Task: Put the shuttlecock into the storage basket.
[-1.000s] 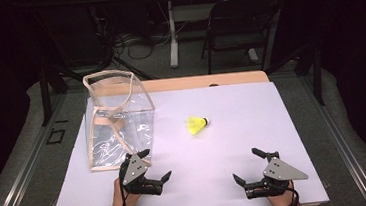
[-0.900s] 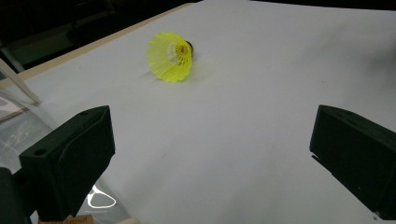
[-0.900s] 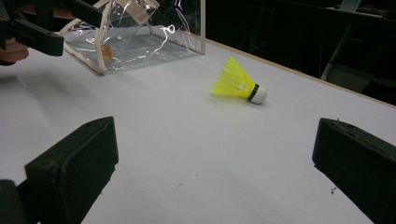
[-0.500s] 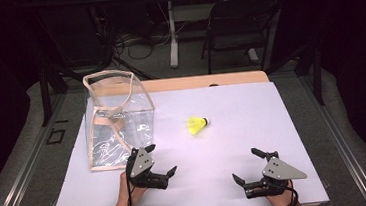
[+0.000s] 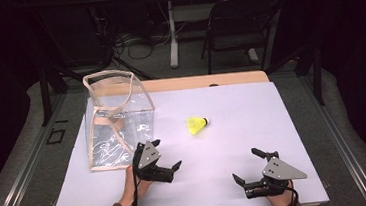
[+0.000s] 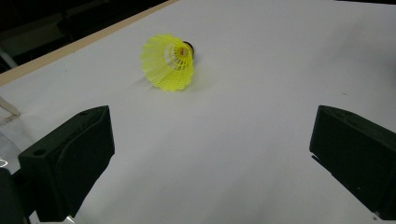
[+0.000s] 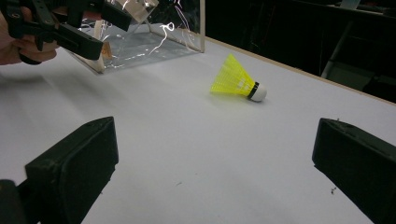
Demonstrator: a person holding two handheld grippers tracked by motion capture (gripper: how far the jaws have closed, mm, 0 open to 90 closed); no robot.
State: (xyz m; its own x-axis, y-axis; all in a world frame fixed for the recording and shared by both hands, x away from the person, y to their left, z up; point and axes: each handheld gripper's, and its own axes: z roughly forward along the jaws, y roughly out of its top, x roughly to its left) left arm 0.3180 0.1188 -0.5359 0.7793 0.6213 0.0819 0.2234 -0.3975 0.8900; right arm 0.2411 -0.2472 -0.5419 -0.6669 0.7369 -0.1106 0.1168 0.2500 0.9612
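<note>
The yellow shuttlecock [image 5: 197, 125] lies on its side near the middle of the counter [image 5: 273, 125], untouched, its cork end pointing toward the right edge and its skirt toward the clear bag [image 5: 114, 119] standing open-topped at the left edge, probably its destination. The left hand-held gripper [image 5: 169, 167] hovers beside the bag's near corner, jaws spread wide and empty, aimed at the shuttlecock for an approach. The right hand-held gripper [image 5: 245, 173] waits near the front edge, likewise wide open and empty.
</note>
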